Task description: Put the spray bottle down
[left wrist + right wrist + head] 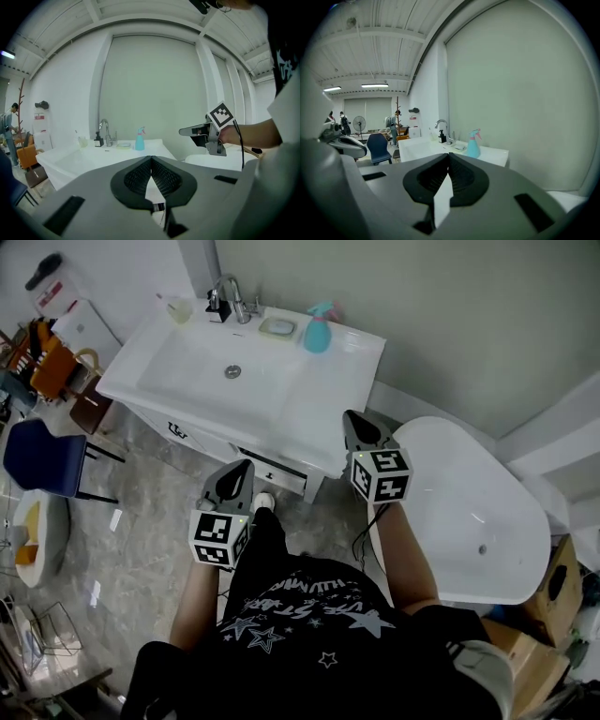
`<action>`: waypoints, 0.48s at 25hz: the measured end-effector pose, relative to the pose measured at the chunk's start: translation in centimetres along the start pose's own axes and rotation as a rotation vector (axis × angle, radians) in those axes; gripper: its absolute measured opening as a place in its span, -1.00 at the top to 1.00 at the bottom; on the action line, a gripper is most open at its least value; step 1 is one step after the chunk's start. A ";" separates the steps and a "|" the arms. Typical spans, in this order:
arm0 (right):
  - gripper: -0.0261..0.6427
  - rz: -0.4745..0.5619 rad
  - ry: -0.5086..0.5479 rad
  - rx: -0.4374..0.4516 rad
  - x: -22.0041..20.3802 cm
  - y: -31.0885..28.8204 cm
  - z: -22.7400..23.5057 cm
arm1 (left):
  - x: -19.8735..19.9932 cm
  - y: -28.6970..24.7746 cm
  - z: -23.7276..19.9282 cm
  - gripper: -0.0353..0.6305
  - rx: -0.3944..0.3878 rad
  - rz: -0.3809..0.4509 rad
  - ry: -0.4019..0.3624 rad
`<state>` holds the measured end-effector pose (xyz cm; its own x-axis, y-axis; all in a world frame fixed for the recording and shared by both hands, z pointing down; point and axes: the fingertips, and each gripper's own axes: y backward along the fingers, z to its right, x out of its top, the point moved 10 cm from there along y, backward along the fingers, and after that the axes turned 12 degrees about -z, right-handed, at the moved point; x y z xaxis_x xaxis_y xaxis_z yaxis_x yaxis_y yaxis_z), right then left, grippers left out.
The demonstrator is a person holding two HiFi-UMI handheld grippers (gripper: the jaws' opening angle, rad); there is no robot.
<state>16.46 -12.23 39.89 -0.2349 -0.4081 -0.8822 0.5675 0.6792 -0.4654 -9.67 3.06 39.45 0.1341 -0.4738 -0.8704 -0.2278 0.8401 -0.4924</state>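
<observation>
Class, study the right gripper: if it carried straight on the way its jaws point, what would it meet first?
Probably the white vanity top, near the soap dish; the spray bottle stands just right of that line. Depth is hard to judge.

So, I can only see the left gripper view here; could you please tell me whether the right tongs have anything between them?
Observer: No; the right gripper view shows the right tongs shut with nothing between them.
Operator: Thank you. Is anything lying in the basin?
Observer: The head view shows only a round metal drain in the white ceramic basin.
Operator: And how near are those tongs to the bottle?
Observer: From above they appear by the front right corner of the white vanity top, while the turquoise plastic spray bottle stands upright at its back edge.
</observation>
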 end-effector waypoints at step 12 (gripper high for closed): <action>0.89 -0.041 -0.013 0.125 -5.1 3.4 -3.5 | -6.7 8.7 5.1 0.85 0.130 -0.069 0.083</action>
<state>16.87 -5.67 42.56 -0.2501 -0.4427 -0.8611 0.6521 0.5804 -0.4878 -7.61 14.86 41.03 0.0635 -0.5473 -0.8345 -0.0937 0.8292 -0.5510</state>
